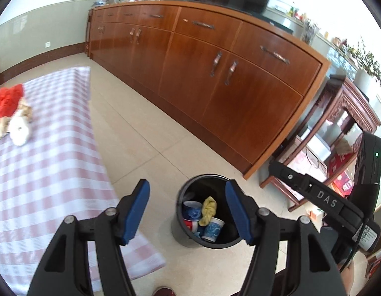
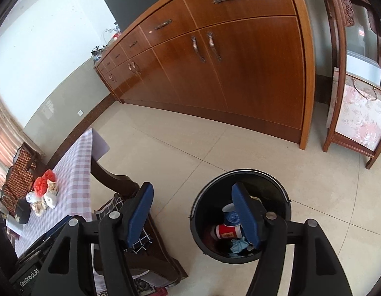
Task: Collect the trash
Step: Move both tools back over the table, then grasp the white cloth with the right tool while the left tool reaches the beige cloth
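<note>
Under both claws: pale beige floor tiles (image 1: 146,133), glossy, thin grout lines. Beyond them a long reddish-brown wooden sideboard (image 1: 215,56) along the wall, drawers over doors, metal handles, dark screen on top. Right of it a carved dark-wood stand (image 2: 343,79) with a floral fabric panel.

Left of the left claw (image 1: 188,209): table (image 1: 42,172) under a pink-and-white checked cloth, with a small cluster of figurines and something fluffy and red (image 1: 7,101) at its far end. In the right wrist view a dark wooden chair (image 2: 131,222) sits just left of the right claw (image 2: 192,212).

Left claw: released, blue pads spread, nothing between them. Right claw: likewise released and empty. No earlier frame to compare.

Trash bin (image 1: 207,209): round, black, plastic-looking, standing on the floor. It lies ahead of and below both claws, seen partly behind each claw's right finger. The right finger of the right claw overlaps its opening in view; contact can't be judged.

Inside the bin: blue-and-white paper cups (image 1: 212,229), a red paper cup (image 2: 227,231), a crumpled yellow cloth (image 1: 209,208) and a bluish wad (image 2: 239,245).
</note>
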The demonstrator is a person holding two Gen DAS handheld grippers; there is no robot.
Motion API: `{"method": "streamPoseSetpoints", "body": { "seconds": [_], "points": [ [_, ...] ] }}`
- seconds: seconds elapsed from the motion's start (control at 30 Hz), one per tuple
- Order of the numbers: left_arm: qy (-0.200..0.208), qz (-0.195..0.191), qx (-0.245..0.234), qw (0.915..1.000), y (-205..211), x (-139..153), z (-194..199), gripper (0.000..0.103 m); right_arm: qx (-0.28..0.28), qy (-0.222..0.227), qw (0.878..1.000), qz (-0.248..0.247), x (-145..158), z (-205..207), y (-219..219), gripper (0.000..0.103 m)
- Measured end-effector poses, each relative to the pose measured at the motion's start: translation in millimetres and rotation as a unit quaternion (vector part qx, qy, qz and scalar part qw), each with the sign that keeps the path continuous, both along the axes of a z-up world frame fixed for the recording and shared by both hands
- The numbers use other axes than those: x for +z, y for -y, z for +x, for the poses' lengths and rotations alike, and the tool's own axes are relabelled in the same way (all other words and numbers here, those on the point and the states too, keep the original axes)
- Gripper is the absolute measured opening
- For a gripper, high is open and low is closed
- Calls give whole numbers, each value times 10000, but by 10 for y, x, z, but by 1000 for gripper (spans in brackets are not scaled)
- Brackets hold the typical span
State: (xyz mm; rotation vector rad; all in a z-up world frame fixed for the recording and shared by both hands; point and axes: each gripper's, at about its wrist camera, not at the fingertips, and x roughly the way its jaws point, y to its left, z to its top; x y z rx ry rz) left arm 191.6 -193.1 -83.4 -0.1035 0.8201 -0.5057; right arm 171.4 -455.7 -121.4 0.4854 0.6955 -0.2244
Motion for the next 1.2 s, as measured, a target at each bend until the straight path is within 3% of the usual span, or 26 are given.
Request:
{"method": "streamPoseSetpoints", "body": {
  "seconds": [0.3,0.67,0.93,1.2],
  "points": [
    [299,77,990,9946,-1008,187,2,65,1012,357,9942,-112,330,311,-906,70],
    [393,257,2049,9777,-1972,161,111,66,2066,399,9776,-103,333,740,-1991,70],
    [382,361,2390,9696,-2354,79,227,66,2626,297,9643,-176,235,1059,-2672,70],
    [357,401,2489,9670,-2568,17,326,66,2912,181,9562,-257,137,1295,-3027,70]
  ]
}}
